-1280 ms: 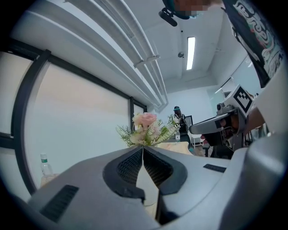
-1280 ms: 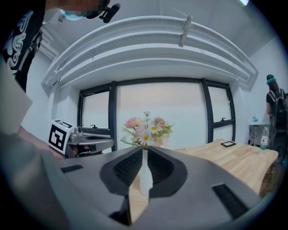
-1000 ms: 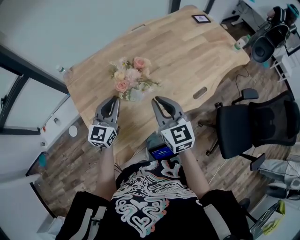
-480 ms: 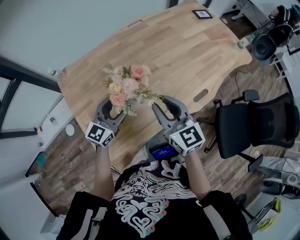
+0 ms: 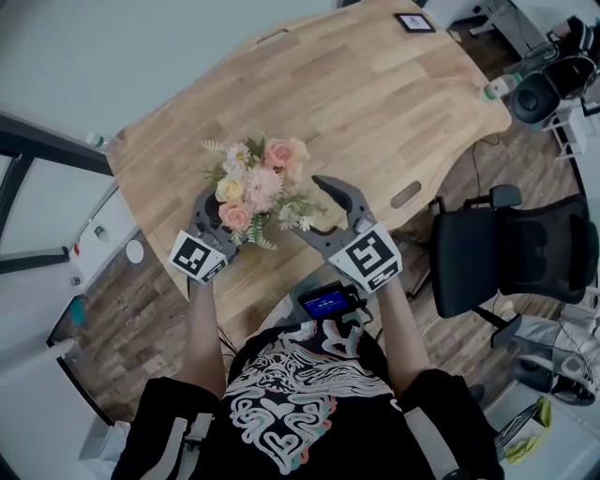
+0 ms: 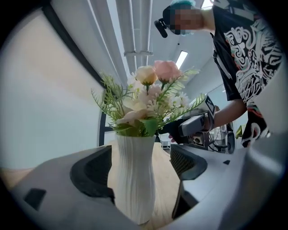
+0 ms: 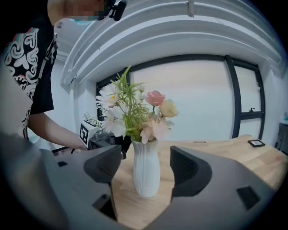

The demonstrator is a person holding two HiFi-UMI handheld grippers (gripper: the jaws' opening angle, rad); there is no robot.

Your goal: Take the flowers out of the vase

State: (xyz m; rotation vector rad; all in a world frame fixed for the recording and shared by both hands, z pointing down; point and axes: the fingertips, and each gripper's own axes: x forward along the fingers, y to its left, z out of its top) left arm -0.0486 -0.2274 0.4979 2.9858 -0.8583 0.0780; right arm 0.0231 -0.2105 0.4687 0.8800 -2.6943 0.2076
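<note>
A white ribbed vase [image 6: 135, 179] stands upright on the wooden table [image 5: 375, 103], holding a bunch of pink, cream and white flowers [image 5: 258, 187] with green sprigs. In the head view the blooms hide the vase. My left gripper [image 5: 214, 214] is at the vase's left; its jaws are opening, with the vase between them and a gap on each side. My right gripper [image 5: 330, 202] is at the right, its jaws opening too. In the right gripper view the vase [image 7: 146, 168] stands just ahead of the gap, untouched, under the flowers [image 7: 135, 114].
A black office chair [image 5: 506, 253] stands right of the table. A small black-framed picture [image 5: 414, 22] lies at the far end, and a bottle [image 5: 494, 89] sits near the right edge. A device with a blue screen [image 5: 323, 302] hangs at the person's chest.
Both grippers were shut and short of the vase. They have moved forward and down to either side of it, and both sets of jaws have opened wide.
</note>
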